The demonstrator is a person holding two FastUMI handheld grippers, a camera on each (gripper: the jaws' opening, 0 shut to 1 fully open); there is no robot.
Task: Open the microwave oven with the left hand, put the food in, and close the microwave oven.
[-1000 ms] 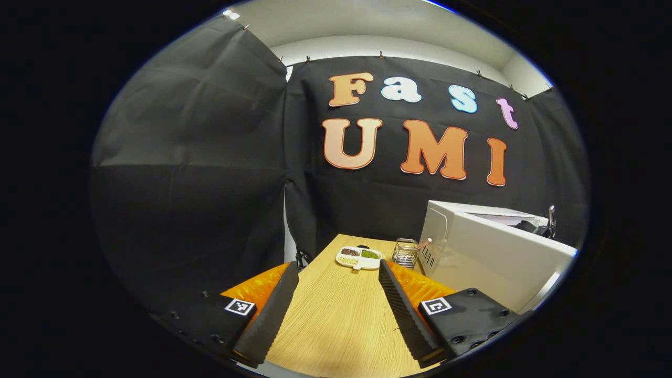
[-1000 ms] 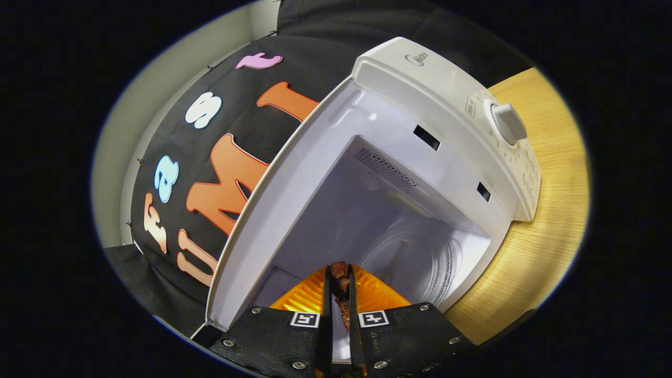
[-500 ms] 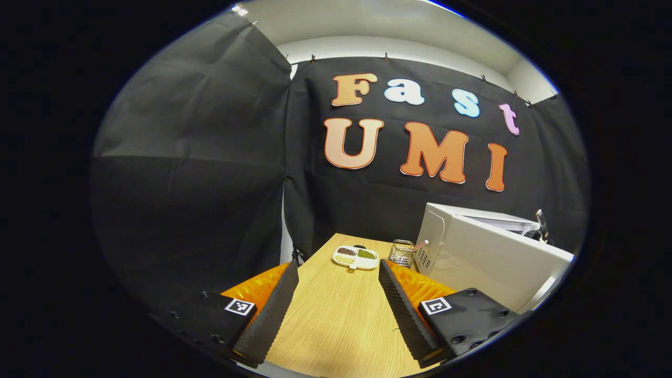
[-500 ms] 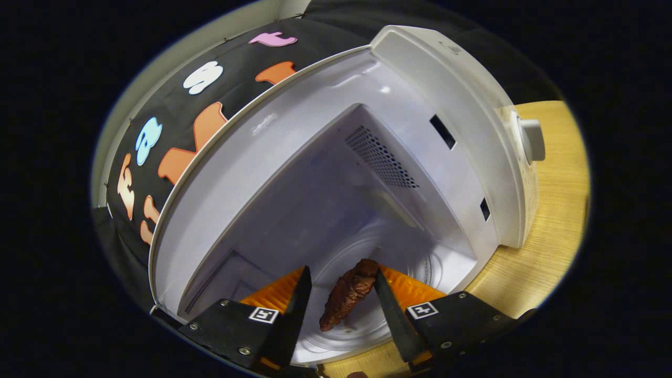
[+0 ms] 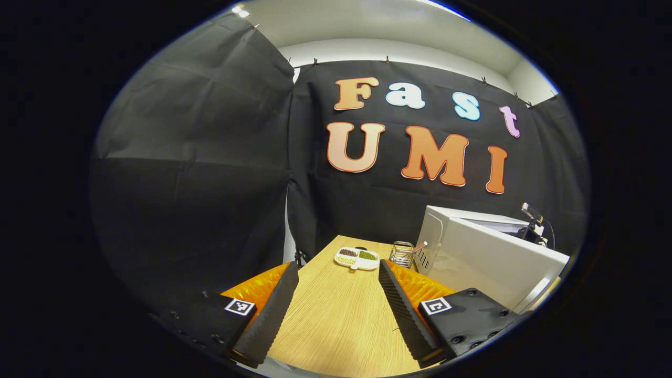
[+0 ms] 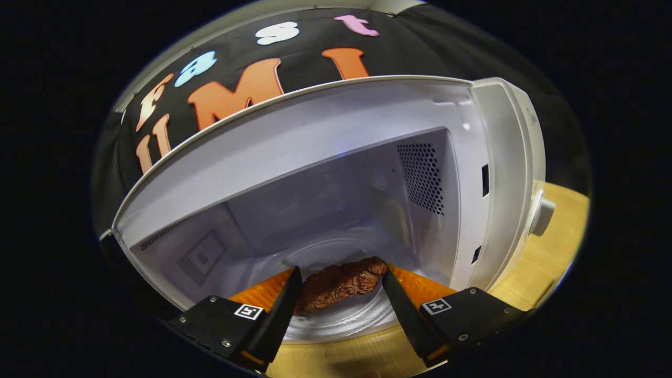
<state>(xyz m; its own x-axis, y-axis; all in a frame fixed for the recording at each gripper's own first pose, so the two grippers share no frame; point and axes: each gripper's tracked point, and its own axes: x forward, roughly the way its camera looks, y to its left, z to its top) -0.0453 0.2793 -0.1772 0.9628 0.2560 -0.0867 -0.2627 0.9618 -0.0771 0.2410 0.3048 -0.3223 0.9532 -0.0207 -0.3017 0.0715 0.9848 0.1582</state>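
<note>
— Brown meat, a cooked piece of food (image 6: 341, 281), lies on the glass turntable (image 6: 346, 320) inside the microwave oven (image 6: 325, 173). Is the placing done?

— It looks so. The right gripper (image 6: 340, 286) has its fingers spread apart, one on each side of the food, and neither presses on it. Whether a finger brushes the meat cannot be told from the right gripper view.

— And the oven itself?

— Its cavity stands open toward that gripper. Opening is done and the food is in; closing is what remains.

— Where is the left gripper (image 5: 338, 310)?

— Over the wooden table (image 5: 336, 325), fingers wide apart and holding nothing. It faces the far end, where a divided dish (image 5: 358, 258) and a wire holder (image 5: 403, 253) sit. The microwave's white side rises to its right in the left gripper view.

— So what is left?

— Judging by the task, the right gripper must clear the cavity before the door can be swung shut.
</note>
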